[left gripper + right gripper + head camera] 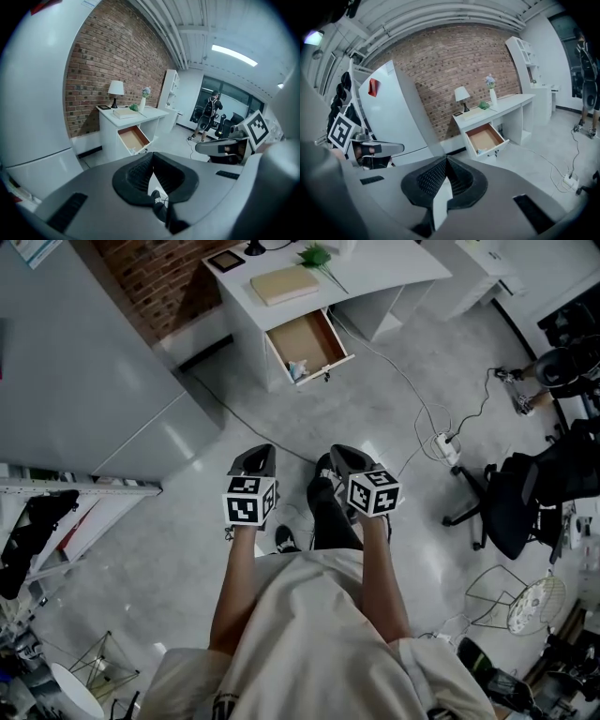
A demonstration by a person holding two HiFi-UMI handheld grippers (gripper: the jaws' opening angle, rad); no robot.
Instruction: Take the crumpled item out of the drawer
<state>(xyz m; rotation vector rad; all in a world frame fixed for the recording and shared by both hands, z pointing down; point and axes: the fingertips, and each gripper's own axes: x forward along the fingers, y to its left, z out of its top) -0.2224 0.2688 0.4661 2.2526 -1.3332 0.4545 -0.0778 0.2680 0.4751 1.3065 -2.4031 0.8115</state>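
Closest in, the left gripper (255, 461) has its jaws pressed together on nothing, and so does the right gripper (345, 457). Well ahead, the open drawer (307, 337) holds the crumpled item (298, 369) (front corner). Approach, grasp and lift all remain.

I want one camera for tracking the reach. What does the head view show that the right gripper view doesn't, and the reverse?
Head view only: the person's shoe and shirt, and the right gripper seen from outside with its marker cube. Right gripper view only: the lamp shade and the red item on the fridge. Both: the open drawer with the crumpled item near its front, and the book on the desk.
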